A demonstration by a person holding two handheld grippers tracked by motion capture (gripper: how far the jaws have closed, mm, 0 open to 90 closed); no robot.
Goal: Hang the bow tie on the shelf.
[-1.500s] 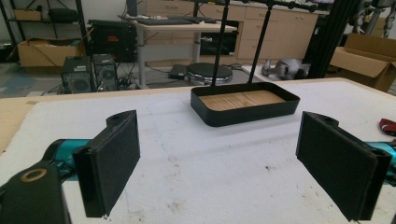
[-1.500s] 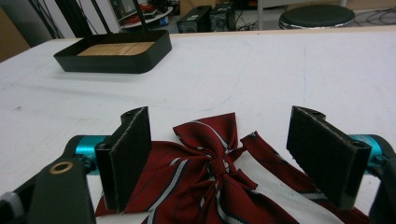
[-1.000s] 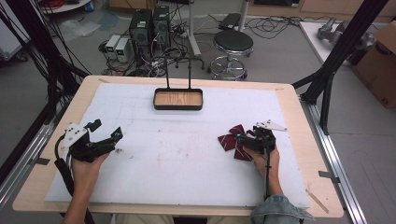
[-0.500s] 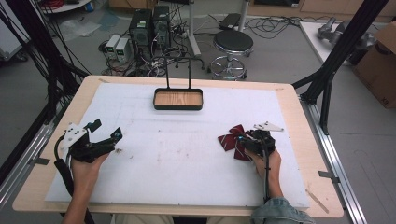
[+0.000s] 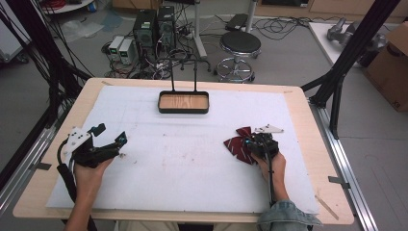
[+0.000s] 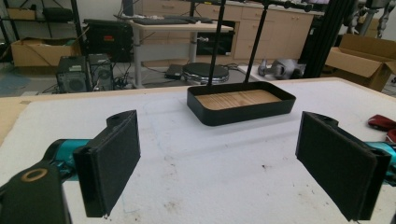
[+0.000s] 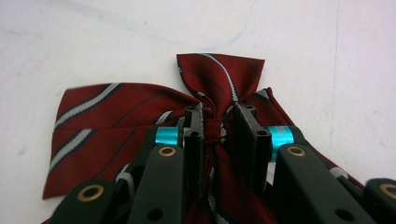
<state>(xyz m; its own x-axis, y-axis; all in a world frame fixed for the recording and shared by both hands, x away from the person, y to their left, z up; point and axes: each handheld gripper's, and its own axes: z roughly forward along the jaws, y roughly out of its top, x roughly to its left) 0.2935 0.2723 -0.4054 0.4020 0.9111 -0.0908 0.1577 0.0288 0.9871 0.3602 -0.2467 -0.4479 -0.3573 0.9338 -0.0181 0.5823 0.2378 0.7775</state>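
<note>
Lab room beyond the table: computer towers (image 5: 154, 29) at 11 o'clock, round stool (image 5: 239, 44) at 1 o'clock, cardboard box (image 5: 389, 67) far out at 2 o'clock. White mat (image 5: 183, 159) over a wooden table (image 5: 308, 103); black tray with wood bottom (image 5: 184, 102) at 12 o'clock, near the far edge. At 9 o'clock, left gripper (image 5: 111, 139) resting on the mat, jaws spread wide, nothing between them; pads (image 6: 114, 161) aimed toward the tray. At 3 o'clock, right gripper (image 5: 251, 143) clamped on the centre knot of a dark red striped bow tie (image 7: 116, 121), which lies flat on the mat just left of that hand. Long axis of the tie roughly 10-to-4 in the high view, one wing toward 12, the other toward 8; knot pointed back at the hand. Tail end under the gripper, not readable. Risks, as judgement: grip on the knot alone, so wings likely to droop and fold on a lift; fabric could slide out of a narrow pinch; a wing dragging over the mat could twist the tie off axis.
</note>
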